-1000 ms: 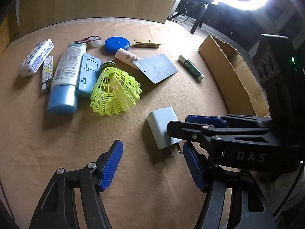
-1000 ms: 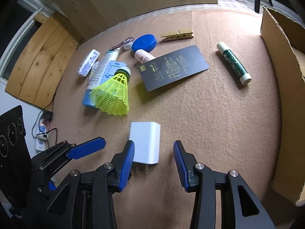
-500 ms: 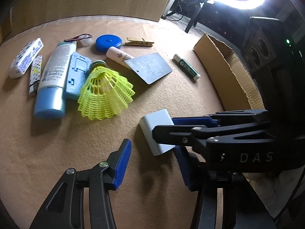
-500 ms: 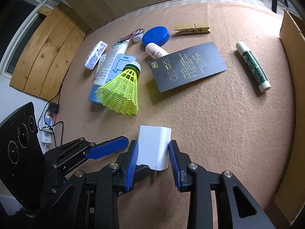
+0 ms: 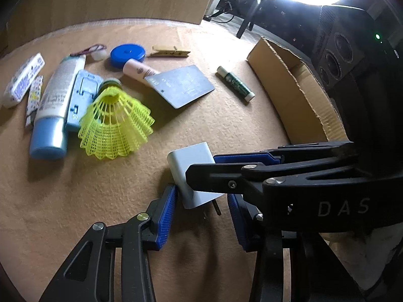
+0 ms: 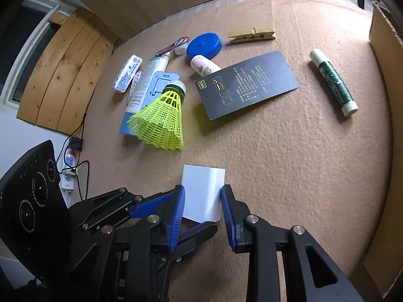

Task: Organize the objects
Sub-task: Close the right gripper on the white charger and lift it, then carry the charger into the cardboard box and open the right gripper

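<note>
Right wrist view shows the right hand-held gripper just closing its jaws narrowly around the white charger — next, lifting it to the cardboard box.

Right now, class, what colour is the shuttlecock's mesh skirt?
Bright neon yellow; the shuttlecock shows best in the right wrist view.
</note>
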Tool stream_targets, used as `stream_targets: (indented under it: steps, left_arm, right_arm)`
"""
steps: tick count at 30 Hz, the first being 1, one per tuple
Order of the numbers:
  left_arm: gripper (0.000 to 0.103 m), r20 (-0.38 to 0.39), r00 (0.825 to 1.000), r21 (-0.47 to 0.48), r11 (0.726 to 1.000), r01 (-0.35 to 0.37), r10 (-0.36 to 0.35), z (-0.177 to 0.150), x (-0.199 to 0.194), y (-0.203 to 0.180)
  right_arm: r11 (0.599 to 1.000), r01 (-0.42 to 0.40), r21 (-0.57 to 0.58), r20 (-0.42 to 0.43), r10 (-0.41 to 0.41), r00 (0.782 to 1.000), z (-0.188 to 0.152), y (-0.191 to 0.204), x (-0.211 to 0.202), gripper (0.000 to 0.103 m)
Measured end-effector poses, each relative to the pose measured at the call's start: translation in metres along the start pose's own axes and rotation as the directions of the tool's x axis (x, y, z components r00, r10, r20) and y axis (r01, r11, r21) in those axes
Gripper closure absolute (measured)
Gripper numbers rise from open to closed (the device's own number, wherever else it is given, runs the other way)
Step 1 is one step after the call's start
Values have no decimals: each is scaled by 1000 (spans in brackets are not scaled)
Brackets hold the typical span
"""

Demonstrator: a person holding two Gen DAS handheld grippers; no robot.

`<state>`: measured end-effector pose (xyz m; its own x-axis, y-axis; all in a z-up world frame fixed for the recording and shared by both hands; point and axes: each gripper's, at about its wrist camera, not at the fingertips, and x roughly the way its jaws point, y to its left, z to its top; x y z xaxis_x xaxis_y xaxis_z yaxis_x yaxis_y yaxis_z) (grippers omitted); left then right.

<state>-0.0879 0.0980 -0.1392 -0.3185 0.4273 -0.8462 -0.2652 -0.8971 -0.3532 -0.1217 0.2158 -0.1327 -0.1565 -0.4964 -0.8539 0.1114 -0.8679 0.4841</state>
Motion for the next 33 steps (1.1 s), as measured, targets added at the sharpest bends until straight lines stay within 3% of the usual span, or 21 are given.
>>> stream_targets:
  steps: [8,17,25,33]
  left_arm:
    - [58,48,999,62,998,-10,7,18,-15,-35]
    - [58,104,994,172,985,11,-30,52,-21,-106]
    - [58,100,992,256,965,50,-77,75,0,-171]
    - [59,58,994,301,951,74,-95,83,32,-209]
  right_arm:
    - [1000,4,1,71,-4,997,-1,-3,-36,76]
    - [999,26,24,202,-30,979,-5,-32,-109,76]
    - [994,59,94,270,-82,959,-20,-84,-163,76]
    - [982,62,177,269,-108,957,-35,-130,-177,76]
